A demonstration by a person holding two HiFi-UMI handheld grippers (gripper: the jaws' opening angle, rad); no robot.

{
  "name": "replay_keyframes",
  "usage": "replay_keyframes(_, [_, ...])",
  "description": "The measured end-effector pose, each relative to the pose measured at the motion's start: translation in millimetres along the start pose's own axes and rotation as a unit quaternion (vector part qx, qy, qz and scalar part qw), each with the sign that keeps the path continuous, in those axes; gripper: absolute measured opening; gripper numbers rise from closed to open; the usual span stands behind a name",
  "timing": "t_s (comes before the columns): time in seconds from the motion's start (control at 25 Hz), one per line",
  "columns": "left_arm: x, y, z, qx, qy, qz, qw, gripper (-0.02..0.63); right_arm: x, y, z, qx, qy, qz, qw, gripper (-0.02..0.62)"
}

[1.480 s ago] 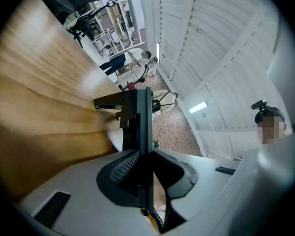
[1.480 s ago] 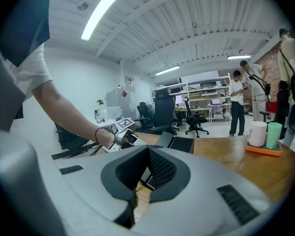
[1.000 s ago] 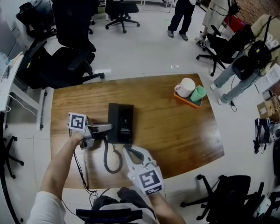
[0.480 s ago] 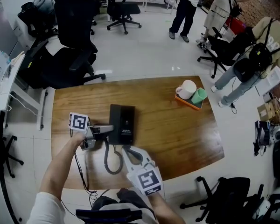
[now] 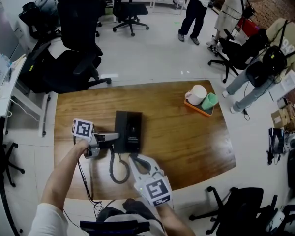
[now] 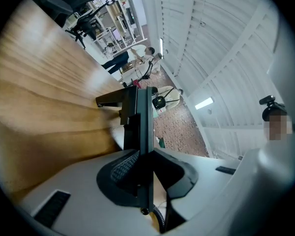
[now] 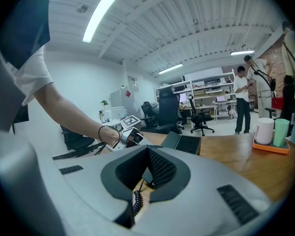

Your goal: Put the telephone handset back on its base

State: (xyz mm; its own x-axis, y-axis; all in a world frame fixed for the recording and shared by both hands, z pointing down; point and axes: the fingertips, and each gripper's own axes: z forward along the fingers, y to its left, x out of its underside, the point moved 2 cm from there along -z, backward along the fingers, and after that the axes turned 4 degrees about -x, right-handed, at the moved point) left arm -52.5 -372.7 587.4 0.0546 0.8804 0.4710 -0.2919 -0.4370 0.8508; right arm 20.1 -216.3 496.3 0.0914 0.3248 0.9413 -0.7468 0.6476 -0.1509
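Black handset clamped edgewise in left tongs by base; right tongs pinch cord

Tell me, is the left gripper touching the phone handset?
Touching. The left gripper view shows the handset edge-on between the jaws of the left gripper, with both pads pressed against its sides.

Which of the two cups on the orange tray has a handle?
The white mug: its handle shows in the right gripper view. The green cup beside it on the orange tray shows none.
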Motion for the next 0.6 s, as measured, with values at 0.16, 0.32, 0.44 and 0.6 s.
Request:
replay_keyframes(0.16, [3,2,-2,-0.015,0.005,-0.011,0.9998,0.073,-4,4,2,-0.002,-0.004,0.013,1.0,0.005])
replay_keyframes(0.32, [1,-6,-1,-0.001,0.005,0.008,1.0,0.081,-2,6,1,-0.009,-0.001,0.008,1.0,0.005])
replay_keyframes(0.44, [0,-4,-6,-0.006,-0.001,0.005,1.0,0.126,-1,6,1,-0.009,-0.001,0.009,1.0,0.005])
replay_keyframes(0.6, [-9,-2,-8,-0.009,-0.016,0.014,0.9997,0.201,-3,5,0,-0.009,-0.004,0.02,1.0,0.005])
